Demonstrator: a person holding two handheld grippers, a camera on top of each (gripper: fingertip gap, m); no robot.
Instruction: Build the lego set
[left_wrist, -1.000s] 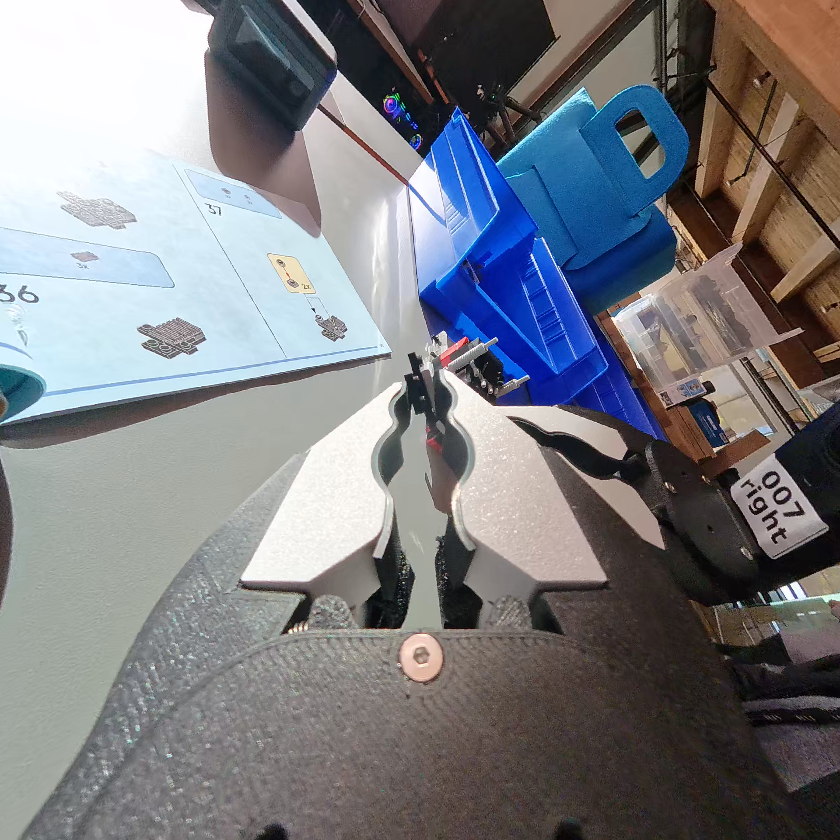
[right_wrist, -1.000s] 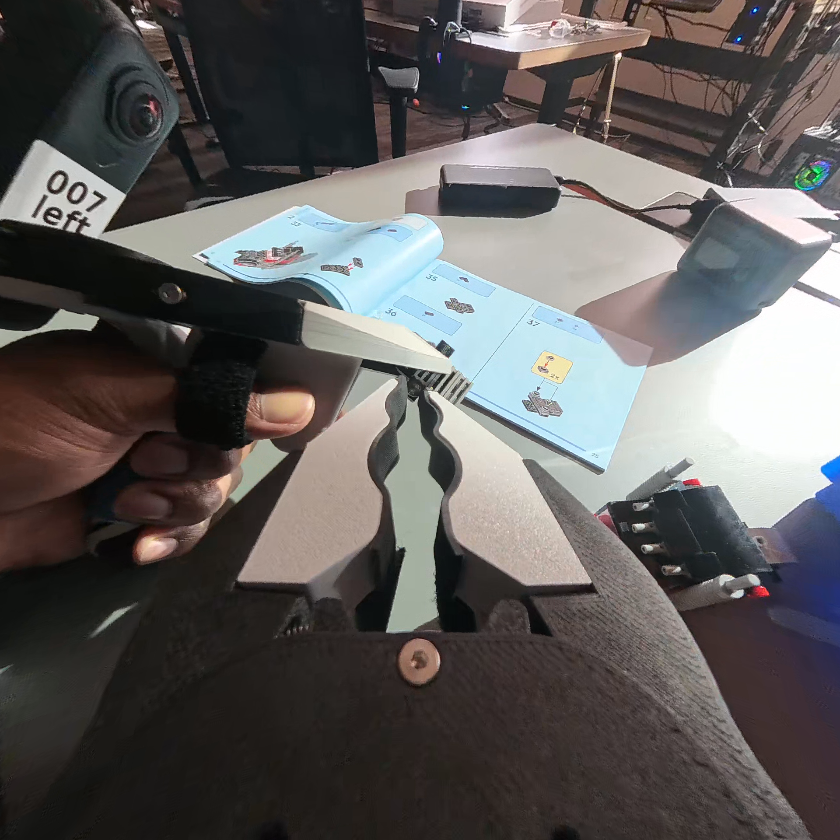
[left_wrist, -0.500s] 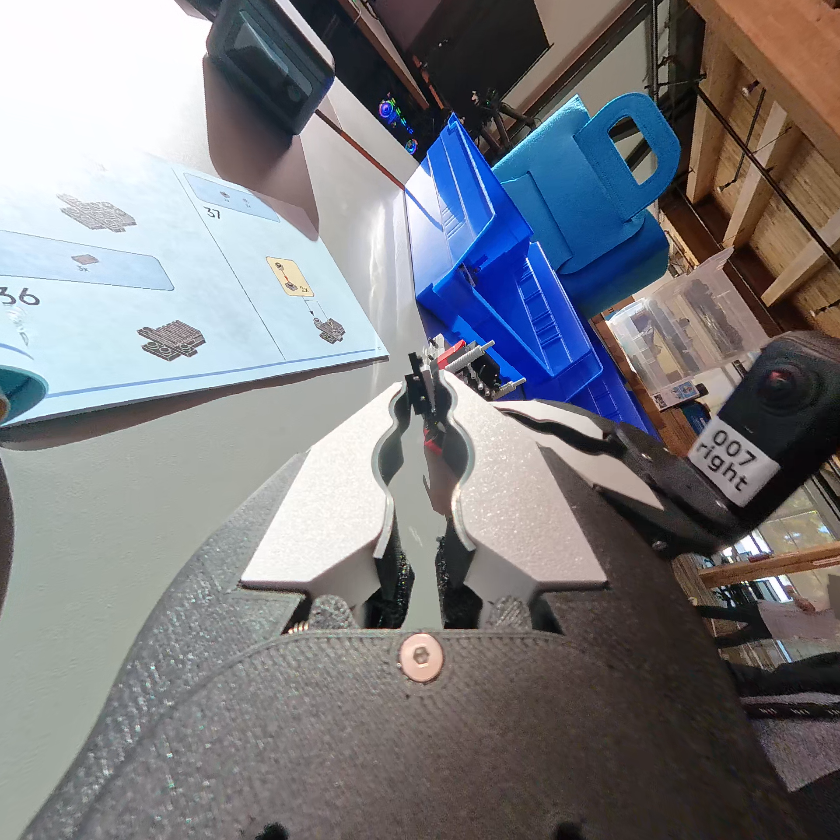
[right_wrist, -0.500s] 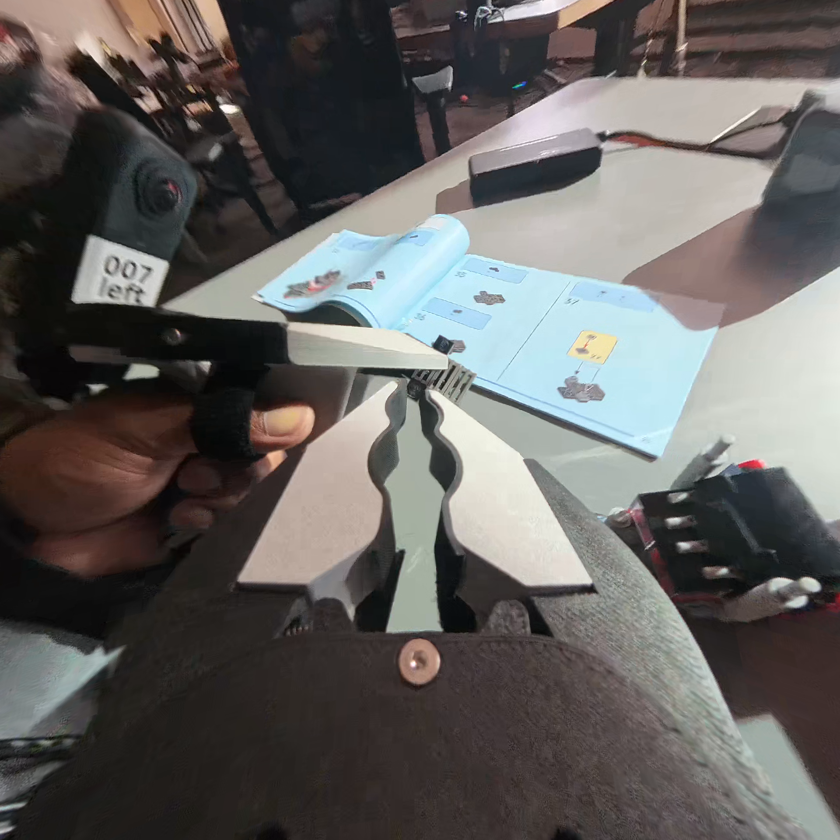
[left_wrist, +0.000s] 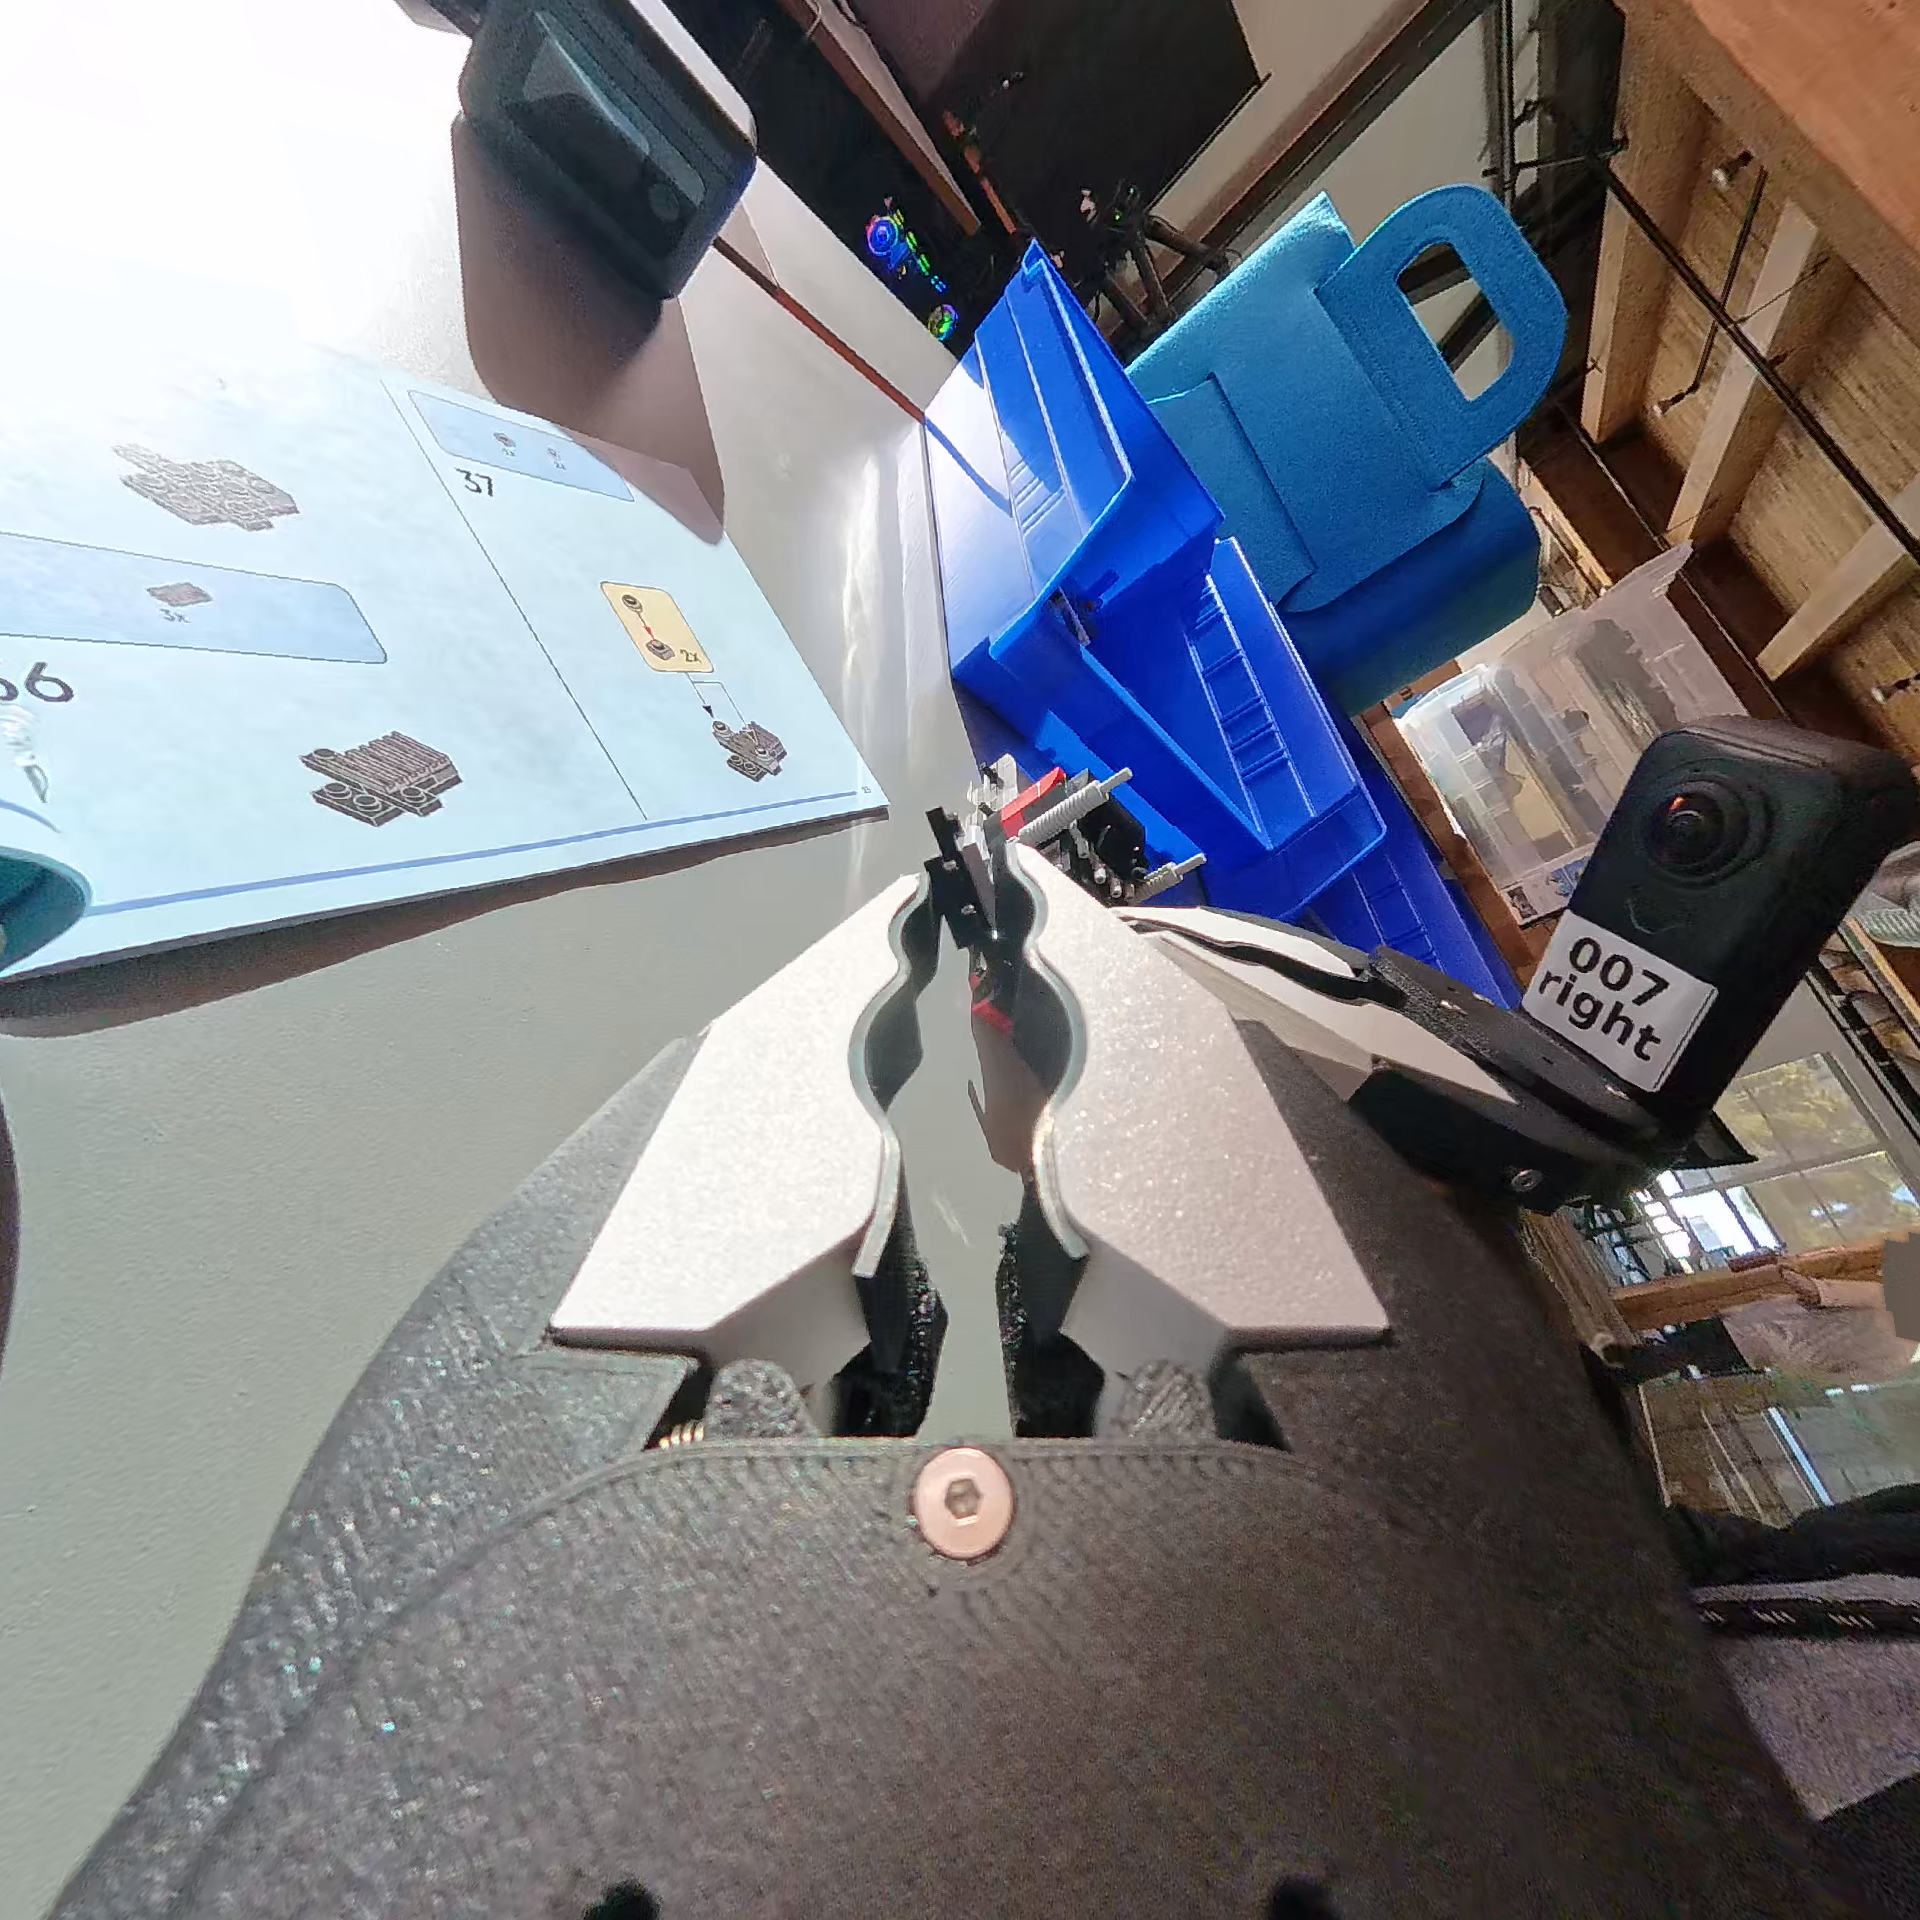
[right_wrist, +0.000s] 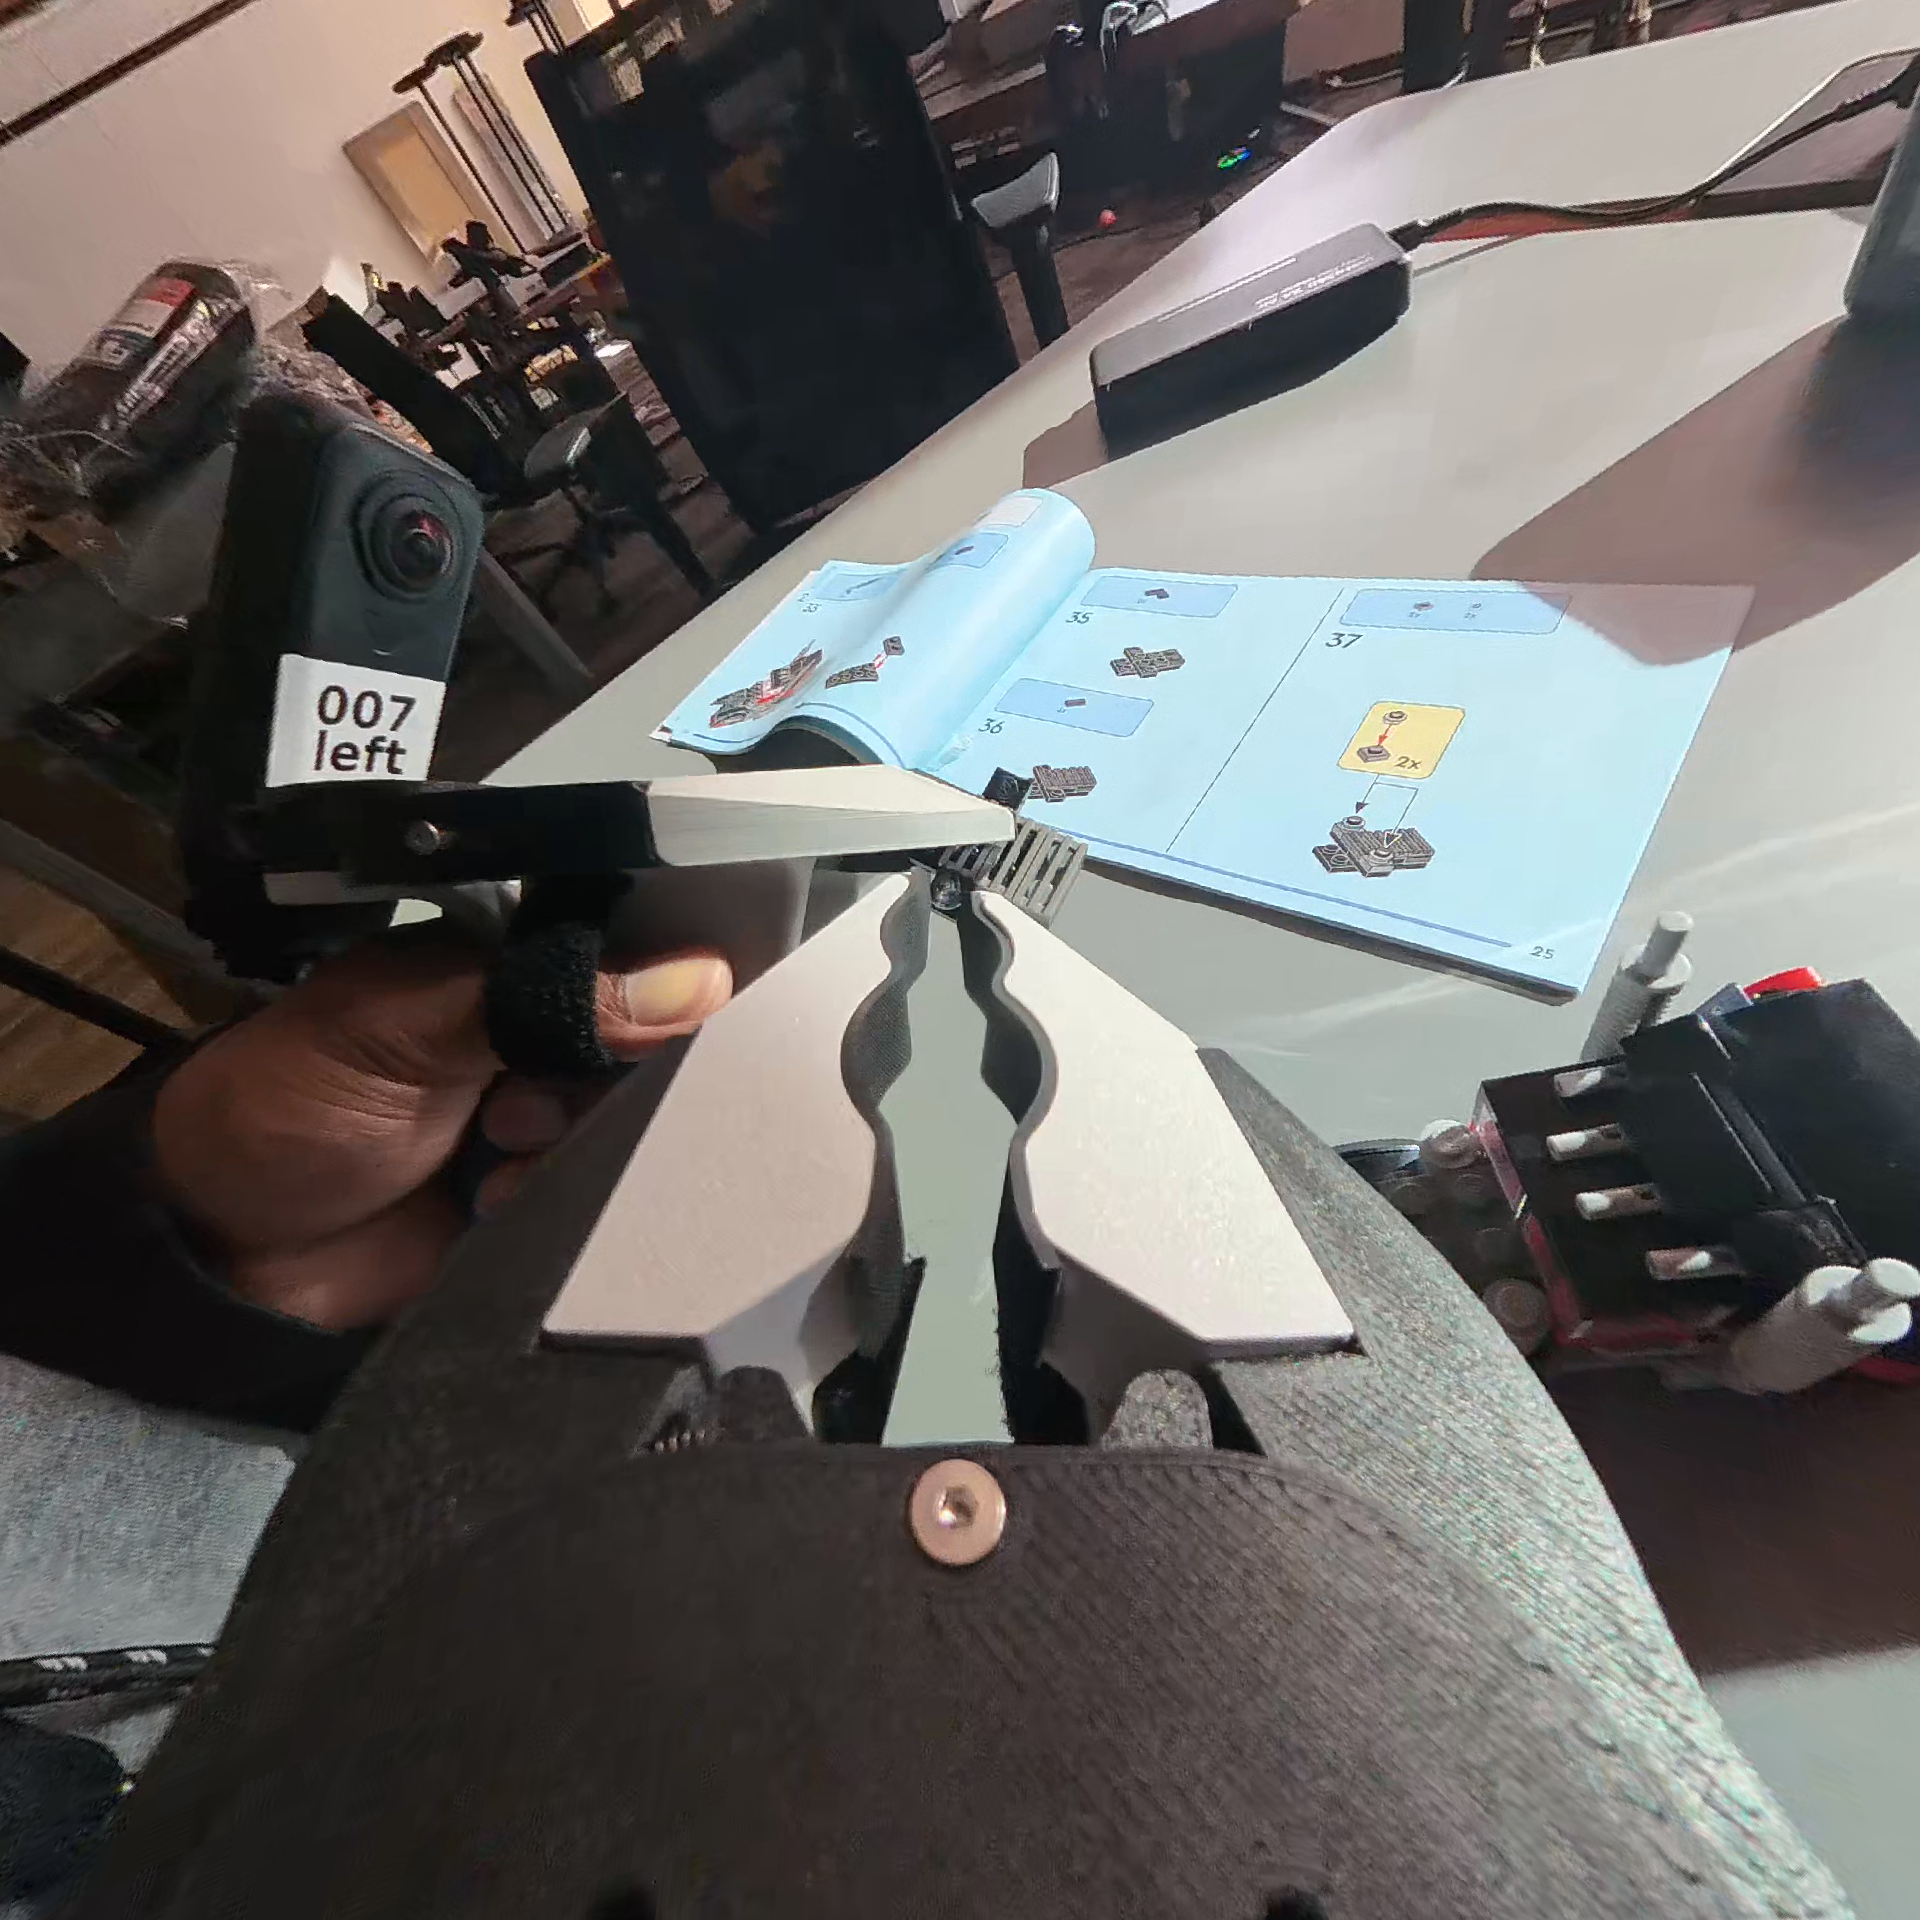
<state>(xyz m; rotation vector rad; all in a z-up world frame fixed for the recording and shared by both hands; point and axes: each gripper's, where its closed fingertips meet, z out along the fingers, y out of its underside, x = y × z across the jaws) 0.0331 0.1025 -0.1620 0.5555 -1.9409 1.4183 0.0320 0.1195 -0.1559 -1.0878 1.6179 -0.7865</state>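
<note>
Swung leftward, right claw (right_wrist: 948, 896) pinches a small piece; left claw (left_wrist: 971, 883) grips grey assembly (right_wrist: 1013, 864).

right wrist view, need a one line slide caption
Right gripper pinches a small dark piece against the grey ribbed lego part held by the left gripper, above the open manual.

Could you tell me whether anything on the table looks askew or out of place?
Only the light-blue paper instruction booklet: its left pages curl up in a hump rather than lying flat on the grey table. Nothing looks spilled or damaged.
</note>
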